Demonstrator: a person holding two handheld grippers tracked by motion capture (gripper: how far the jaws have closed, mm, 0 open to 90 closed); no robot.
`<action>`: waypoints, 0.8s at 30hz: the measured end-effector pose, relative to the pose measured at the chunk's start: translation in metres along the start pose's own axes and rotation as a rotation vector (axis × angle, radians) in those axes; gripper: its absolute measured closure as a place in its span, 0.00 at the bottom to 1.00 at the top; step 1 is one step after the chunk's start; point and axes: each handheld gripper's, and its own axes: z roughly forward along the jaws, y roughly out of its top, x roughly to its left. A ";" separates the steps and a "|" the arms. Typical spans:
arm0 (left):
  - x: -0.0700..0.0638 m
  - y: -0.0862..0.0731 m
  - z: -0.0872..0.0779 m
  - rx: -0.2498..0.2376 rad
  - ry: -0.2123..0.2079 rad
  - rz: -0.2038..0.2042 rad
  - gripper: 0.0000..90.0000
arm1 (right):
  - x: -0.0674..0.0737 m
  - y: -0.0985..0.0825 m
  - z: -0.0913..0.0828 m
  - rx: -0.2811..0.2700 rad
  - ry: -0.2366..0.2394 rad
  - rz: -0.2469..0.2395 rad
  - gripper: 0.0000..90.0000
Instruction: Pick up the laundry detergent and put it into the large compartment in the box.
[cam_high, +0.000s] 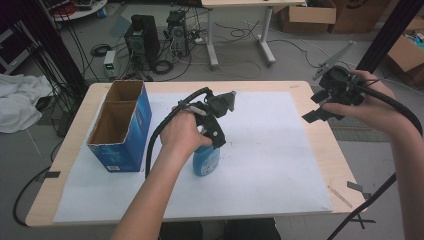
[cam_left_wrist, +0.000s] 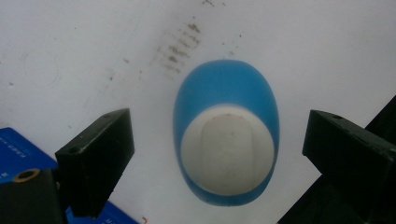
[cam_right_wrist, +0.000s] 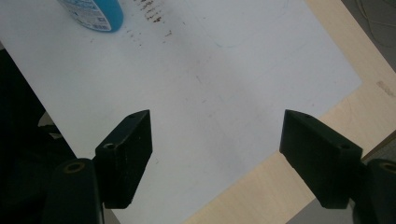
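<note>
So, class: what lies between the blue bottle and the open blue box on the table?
Nothing lies there. In the high view, bare white sheet separates the blue bottle from the open blue box, with the person's left forearm passing above that stretch.

Left claw (cam_high: 212, 131): pointing straight down, jaws wide apart. Right claw (cam_high: 320, 111): held raised at the right, jaws wide apart.

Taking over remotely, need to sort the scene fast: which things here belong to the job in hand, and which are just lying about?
In the job:
- blue bottle, standing on the white sheet
- left gripper, jaws open either side of it
- blue box, probably

Lying about:
- right gripper, open, nothing between its jaws
- white cloth
- cardboard boxes
</note>
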 end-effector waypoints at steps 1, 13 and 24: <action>0.000 0.000 0.002 0.001 0.000 0.000 0.11 | 0.000 0.000 0.000 0.001 -0.001 0.001 0.28; -0.003 0.001 0.015 0.009 0.000 -0.008 0.10 | -0.001 0.000 0.001 0.003 -0.002 0.006 0.28; -0.004 0.002 0.025 0.023 0.018 -0.020 0.09 | 0.000 0.001 0.004 0.009 -0.001 0.007 0.28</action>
